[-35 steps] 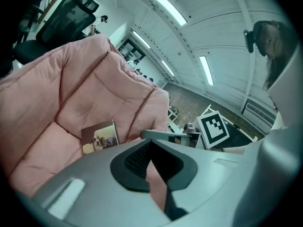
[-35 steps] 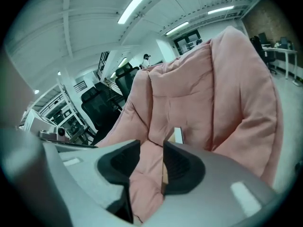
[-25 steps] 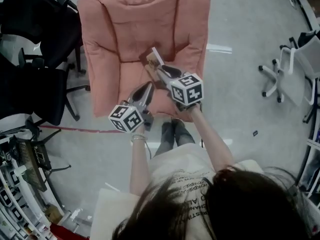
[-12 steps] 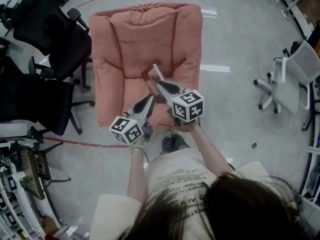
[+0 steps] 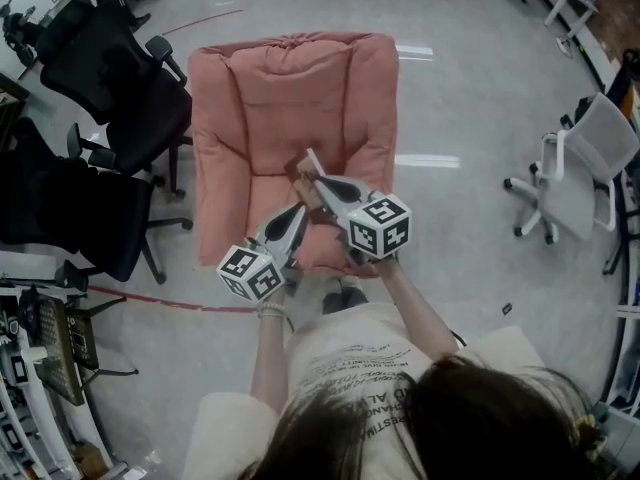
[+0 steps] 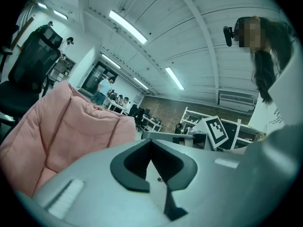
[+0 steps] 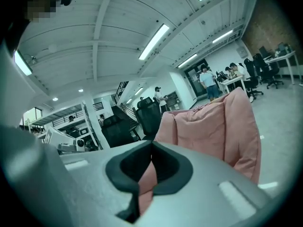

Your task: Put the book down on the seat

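1. Head view: the small brown-covered book with a pale page edge [image 5: 303, 165] sits about mid-way across the seat cushion [image 5: 262, 183] of the pink padded armchair [image 5: 270, 98], partly hidden by the right tongs [image 5: 316, 179]. It looks light and stiff, with covers that are probably a bit slick. I'd pinch it across the spine-side edge. Its long axis seems to run diagonally, from the seat's back-left toward its front-right. I can't tell whether it lies flat or tilted. The left tongs [image 5: 300, 209] hang above the seat's front edge.
2. Left gripper view: the jaws are together with nothing between them, and no book is in sight.
3. Right gripper view: the jaws have just been closing and meet on nothing, with only pink upholstery beyond.
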{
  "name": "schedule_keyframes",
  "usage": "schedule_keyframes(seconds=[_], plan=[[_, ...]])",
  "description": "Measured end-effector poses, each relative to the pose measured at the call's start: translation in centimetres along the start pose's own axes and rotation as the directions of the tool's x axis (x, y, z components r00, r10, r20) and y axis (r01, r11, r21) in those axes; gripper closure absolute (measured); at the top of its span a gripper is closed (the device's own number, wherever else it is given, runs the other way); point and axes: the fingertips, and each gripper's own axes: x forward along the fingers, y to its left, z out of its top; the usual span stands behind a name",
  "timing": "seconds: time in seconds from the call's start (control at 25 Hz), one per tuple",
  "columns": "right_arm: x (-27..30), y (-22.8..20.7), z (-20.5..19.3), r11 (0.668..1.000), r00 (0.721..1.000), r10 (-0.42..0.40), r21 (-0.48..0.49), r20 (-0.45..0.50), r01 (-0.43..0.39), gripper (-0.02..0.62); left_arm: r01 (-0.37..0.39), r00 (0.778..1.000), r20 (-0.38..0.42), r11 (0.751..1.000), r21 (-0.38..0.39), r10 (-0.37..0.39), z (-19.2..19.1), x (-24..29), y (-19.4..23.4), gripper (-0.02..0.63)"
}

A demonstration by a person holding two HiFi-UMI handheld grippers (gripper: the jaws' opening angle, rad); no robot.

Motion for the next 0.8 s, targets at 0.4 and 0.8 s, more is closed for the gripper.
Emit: schedule_keyframes(seconds=[0.4, 0.8], plan=[[-0.5, 2.2, 1.7, 0.995, 0.998, 0.063, -0.080, 0.029, -0.061, 0.592, 0.020, 0.999, 0.036, 0.998, 0.058, -0.022, 1.5, -0.3, -1.2, 0.618], [-0.7, 3.3, 2.5, 0.990, 0.995, 0.091, -0.116, 0.039, -0.086, 0.592, 0.021, 0.999, 0.039, 0.997, 0.073, -0.024, 2.1, -0.7, -1.3, 0.618]])
